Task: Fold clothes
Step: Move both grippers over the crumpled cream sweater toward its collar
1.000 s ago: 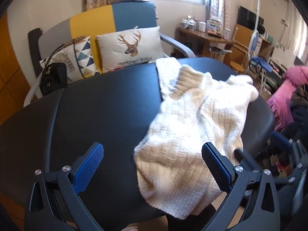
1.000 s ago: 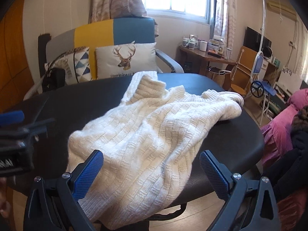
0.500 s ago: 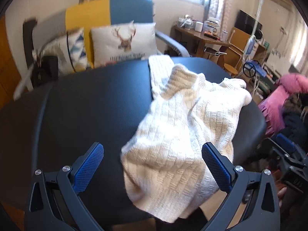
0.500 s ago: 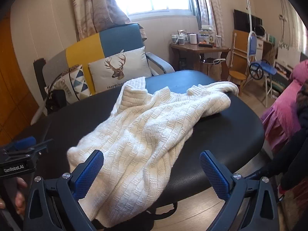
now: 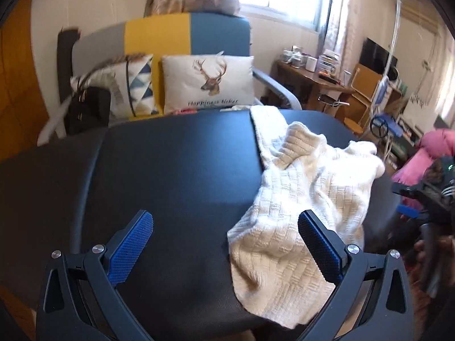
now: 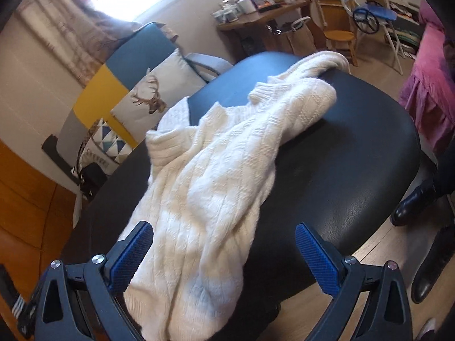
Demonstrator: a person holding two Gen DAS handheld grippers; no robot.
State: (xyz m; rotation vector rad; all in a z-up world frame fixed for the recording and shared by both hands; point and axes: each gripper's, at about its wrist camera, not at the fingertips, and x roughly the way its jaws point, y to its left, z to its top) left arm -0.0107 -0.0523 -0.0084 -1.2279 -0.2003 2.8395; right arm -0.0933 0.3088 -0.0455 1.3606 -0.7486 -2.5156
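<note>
Left wrist view shows a black table point(image 5: 176, 176) that fills most of the frame. Behind it, at 12 o'clock, stands a sofa point(image 5: 184, 34) in grey, yellow and blue, with a deer pillow point(image 5: 209, 83) and a black bag point(image 5: 88, 109) at 10 o'clock. A cream knitted sweater point(image 5: 307, 199) lies crumpled on the table from 1 o'clock down to 5 o'clock, and its lower hem hangs over the near edge. The left gripper point(image 5: 224, 244) has its blue fingers point(image 5: 132, 244) wide apart with nothing between them; the right finger lies over the sweater, but I cannot tell if it touches. At 3 o'clock the right gripper point(image 5: 426, 199) shows only in part and is blurred.

In the right wrist view, which is tilted, the sweater point(image 6: 221, 176) runs from 1 o'clock to 7 o'clock across the table point(image 6: 355, 170). The right gripper point(image 6: 224, 255) is also spread wide and holds nothing; its left finger is over the sweater. A black shoe point(image 6: 412, 204) stands on the floor at 3 o'clock.
</note>
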